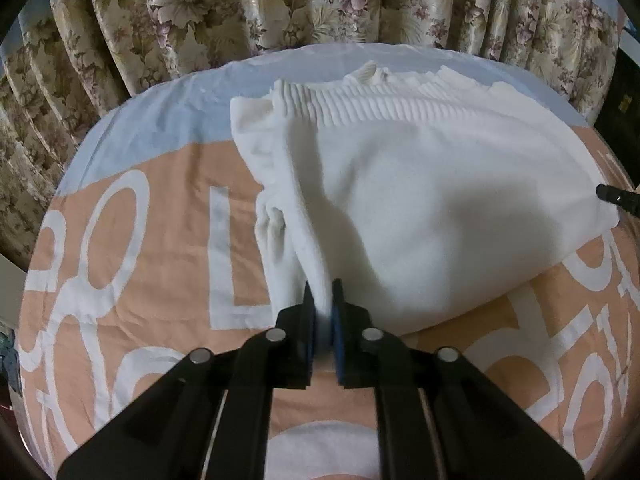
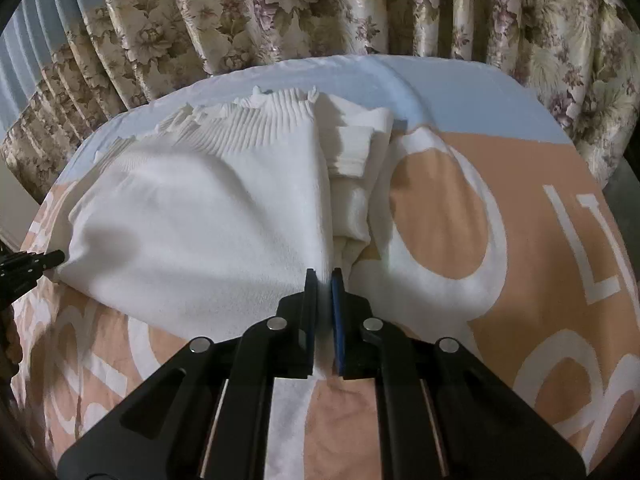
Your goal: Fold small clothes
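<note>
A white knit sweater (image 1: 420,208) with a ribbed hem lies part-folded on a peach and blue bed cover (image 1: 160,240). My left gripper (image 1: 323,292) is shut on the sweater's near left corner, with cloth pinched between the blue pads. In the right wrist view the sweater (image 2: 200,220) fills the left half, and my right gripper (image 2: 324,280) is shut on its near right corner. Each gripper's tip shows in the other view, at the right edge (image 1: 616,196) and at the left edge (image 2: 40,260). The sweater's near edge is lifted between them.
The bed cover (image 2: 480,220) has large white letters. Floral curtains (image 1: 320,0) hang close behind the bed's far edge and also show in the right wrist view (image 2: 360,4).
</note>
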`<state>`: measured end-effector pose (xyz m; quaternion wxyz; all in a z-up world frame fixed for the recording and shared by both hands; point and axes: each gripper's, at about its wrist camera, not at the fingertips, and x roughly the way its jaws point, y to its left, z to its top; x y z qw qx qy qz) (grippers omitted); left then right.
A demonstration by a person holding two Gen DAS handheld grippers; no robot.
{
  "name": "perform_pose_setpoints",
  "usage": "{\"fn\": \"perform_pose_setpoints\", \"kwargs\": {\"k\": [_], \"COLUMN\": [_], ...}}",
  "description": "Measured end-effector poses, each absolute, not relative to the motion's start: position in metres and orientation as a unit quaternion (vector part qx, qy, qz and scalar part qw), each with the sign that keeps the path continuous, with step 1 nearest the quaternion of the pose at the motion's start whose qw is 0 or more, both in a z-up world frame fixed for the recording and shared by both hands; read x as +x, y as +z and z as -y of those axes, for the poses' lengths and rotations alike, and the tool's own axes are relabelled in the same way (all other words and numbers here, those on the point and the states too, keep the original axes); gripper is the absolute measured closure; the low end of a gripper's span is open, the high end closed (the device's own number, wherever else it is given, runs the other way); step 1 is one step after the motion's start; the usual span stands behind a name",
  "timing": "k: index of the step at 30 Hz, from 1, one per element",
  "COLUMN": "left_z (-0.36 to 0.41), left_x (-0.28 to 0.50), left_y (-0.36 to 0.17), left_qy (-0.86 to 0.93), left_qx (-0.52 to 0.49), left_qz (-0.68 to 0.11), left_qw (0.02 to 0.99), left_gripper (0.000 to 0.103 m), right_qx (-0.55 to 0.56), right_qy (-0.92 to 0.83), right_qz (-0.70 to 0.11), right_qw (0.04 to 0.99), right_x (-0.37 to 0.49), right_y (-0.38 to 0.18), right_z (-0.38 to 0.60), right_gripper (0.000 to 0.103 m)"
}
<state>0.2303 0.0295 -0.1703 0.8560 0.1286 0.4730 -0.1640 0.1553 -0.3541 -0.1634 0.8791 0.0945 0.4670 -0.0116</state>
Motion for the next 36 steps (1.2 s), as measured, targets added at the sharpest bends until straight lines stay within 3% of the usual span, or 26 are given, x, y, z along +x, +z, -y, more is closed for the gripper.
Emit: {"fn": "perform_pose_setpoints", "kwargs": {"k": [1,3,4,5,8,16,19,20,22,26,28,30,31,32,36], "left_z": [-0.03,-0.032,-0.033,-0.034,-0.029,0.039,0.051,0.052,0.05,0.047,0.045,0.045,0.046,0.049,0.067], "left_x": [0.23,0.231,0.231,0.232,0.249,0.341,0.359,0.362,0.359,0.36,0.36,0.359,0.36,0.361,0.372], "left_y": [-0.167,-0.155,-0.149,-0.142,-0.123,-0.141,-0.158,-0.163,-0.166,-0.168,-0.166,-0.159,-0.157,-0.154,-0.161], "left_qy": [-0.164,-0.151,-0.148,-0.145,-0.15,-0.149,-0.139,-0.134,-0.135,-0.129,-0.126,-0.123,-0.122,-0.122,-0.138], "left_qx": [0.132,0.141,0.143,0.144,0.14,0.154,0.162,0.166,0.166,0.162,0.16,0.162,0.163,0.166,0.186], "left_qz": [-0.468,-0.451,-0.442,-0.43,-0.411,-0.435,-0.454,-0.457,-0.453,-0.454,-0.453,-0.443,-0.439,-0.435,-0.442], "left_qw": [0.858,0.868,0.873,0.88,0.888,0.874,0.865,0.864,0.865,0.867,0.868,0.873,0.875,0.876,0.866], "left_gripper": [0.086,0.057,0.041,0.039,0.032,0.03,0.03,0.03,0.03,0.029,0.029,0.029,0.029,0.029,0.028], "right_qx": [0.098,0.104,0.107,0.113,0.119,0.067,0.058,0.056,0.018,0.001,-0.031,-0.047,-0.05,-0.053,-0.105], "right_qy": [-0.006,0.006,0.011,0.016,0.025,0.016,0.005,0.004,-0.013,-0.054,-0.053,-0.058,-0.061,-0.06,-0.003], "right_qz": [-0.465,-0.45,-0.443,-0.433,-0.416,-0.439,-0.483,-0.49,-0.481,-0.443,-0.462,-0.443,-0.43,-0.413,-0.426], "right_qw": [0.88,0.887,0.89,0.894,0.901,0.896,0.874,0.87,0.876,0.895,0.885,0.893,0.899,0.907,0.899], "right_x": [0.156,0.155,0.155,0.156,0.173,0.277,0.314,0.32,0.324,0.321,0.325,0.317,0.312,0.306,0.308], "right_y": [-0.16,-0.148,-0.141,-0.133,-0.117,-0.134,-0.156,-0.162,-0.163,-0.155,-0.164,-0.155,-0.148,-0.14,-0.14], "right_z": [0.354,0.355,0.356,0.358,0.36,0.347,0.348,0.348,0.343,0.347,0.337,0.327,0.324,0.317,0.264], "right_gripper": [0.094,0.09,0.082,0.072,0.068,0.068,0.07,0.085,0.095,0.095,0.095,0.082,0.069,0.064,0.064]}}
